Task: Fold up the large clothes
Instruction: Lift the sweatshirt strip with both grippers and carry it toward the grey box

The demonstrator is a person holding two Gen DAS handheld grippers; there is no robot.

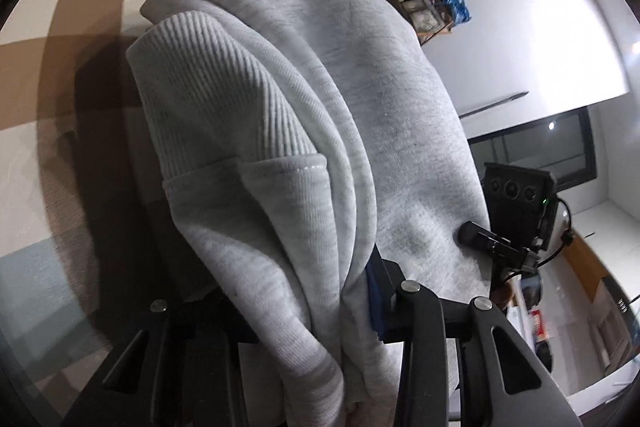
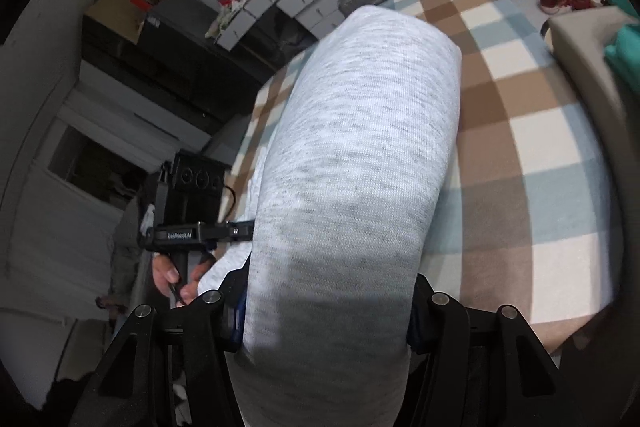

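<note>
- We are holding the grey sweatshirt [image 1: 320, 131] with both tongs, lifted above the checked bed cover [image 1: 80, 7]; in the left wrist view it fills the centre, from 12 o'clock down to 6 o'clock.
- The left tongs [image 1: 320, 311] are clamping a thick bunch of folded layers at 6 o'clock, jaws partly closed on the cloth; the ribbed cuff or hem [image 1: 216, 99] is hanging toward 10 o'clock.
- The right tongs [image 2: 326, 315] are gripping a broad roll of the same sweatshirt [image 2: 356, 155], jaws standing fairly wide around it; the cloth is running from 6 o'clock up to 12 o'clock.
- In the right wrist view the other gripper is showing at 9 o'clock, with a hand [image 2: 176, 279] around its handle.
- We are judging the garment to be carried between folds, not yet laid flat on the bed cover [image 2: 520, 147].
- Risk: the left bunch is uneven, so a loose layer could be slipping out and undoing the fold.
- Risk: pulling the two tongs apart could be dragging the roll through the wider right jaws.
- Risk: setting down skewed would be leaving the ribbed edge trapped underneath and creased.
</note>
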